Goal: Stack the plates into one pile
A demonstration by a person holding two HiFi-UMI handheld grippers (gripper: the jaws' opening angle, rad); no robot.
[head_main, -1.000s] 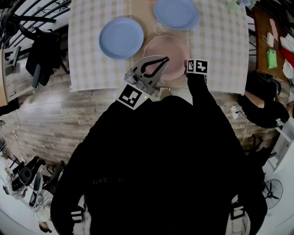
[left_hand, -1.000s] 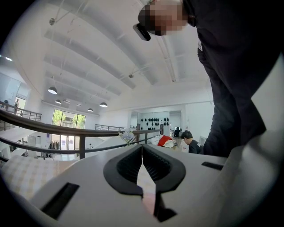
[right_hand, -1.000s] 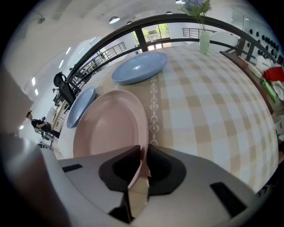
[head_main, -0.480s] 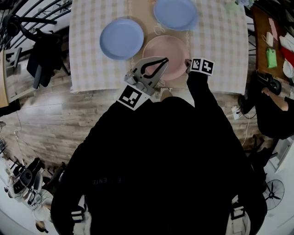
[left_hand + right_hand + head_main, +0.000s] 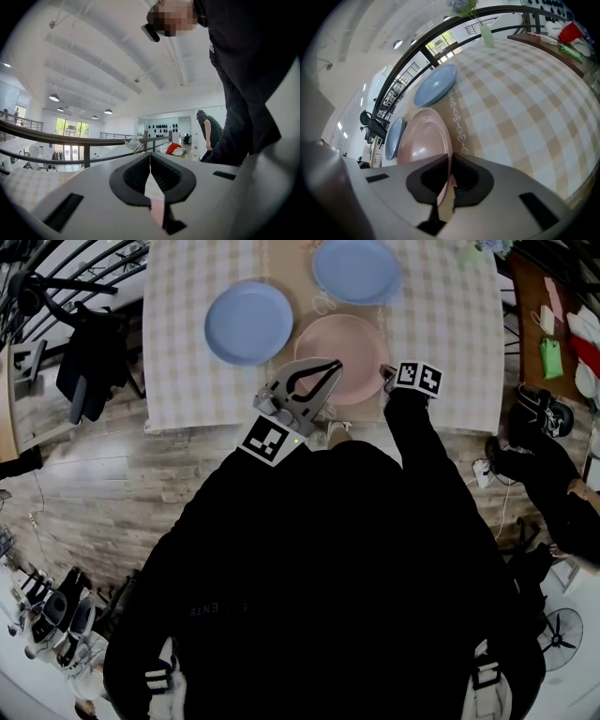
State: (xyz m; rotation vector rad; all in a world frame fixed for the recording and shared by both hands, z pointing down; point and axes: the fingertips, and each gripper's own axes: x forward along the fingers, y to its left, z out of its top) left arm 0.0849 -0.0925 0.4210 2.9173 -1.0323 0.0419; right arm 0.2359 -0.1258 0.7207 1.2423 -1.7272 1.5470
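Right hand-held gripper (image 5: 449,158) tight on pink plate (image 5: 424,138) (rim)

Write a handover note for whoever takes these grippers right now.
The right gripper is shut on the pink plate's near rim.
The left gripper is shut, empty, above that plate's near edge.
The left blue plate and the far blue plate lie apart on the table, each separate from the pink one.
Done: nothing stacked.
Left: put the pink plate on a blue one, then add the third.
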